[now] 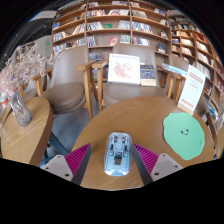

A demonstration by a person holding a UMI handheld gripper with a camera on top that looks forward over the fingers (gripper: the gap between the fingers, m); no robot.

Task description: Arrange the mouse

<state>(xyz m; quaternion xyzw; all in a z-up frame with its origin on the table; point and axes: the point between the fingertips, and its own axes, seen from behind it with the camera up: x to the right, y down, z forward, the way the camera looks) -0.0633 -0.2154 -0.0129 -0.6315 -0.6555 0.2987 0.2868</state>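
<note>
- Grey-and-white mouse (pixel 118 152) sits between the tongs (pixel 117 158), resting on the table (pixel 130 120), nose pointing away.
- Tongs look closed in around it, pink pads (pixel 80 156) right by both flanks. Can't tell for sure whether both actually press or just hug it with a sliver of gap.
- Probably light, hard plastic, smooth shell, so likely a bit slippery. Not fragile, but could squirt out forward if pinched on the curved hump.
- Best hold looks like the two long sides, low and around the middle, where the flanks run straightest.
- Green round mat (pixel 184 135) lies off to the right of the mouse, a bit further on, apart from it. Likely the spot to aim for, just guessing from the task.
- Round wooden table, smooth top, should let the mouse slide easily.
- Wooden chairs (pixel 75 85) beyond the table, some signs (pixel 125 68) propped up, and bookshelves (pixel 110 25) filling the back wall. Library or bookshop kind of room.
</note>
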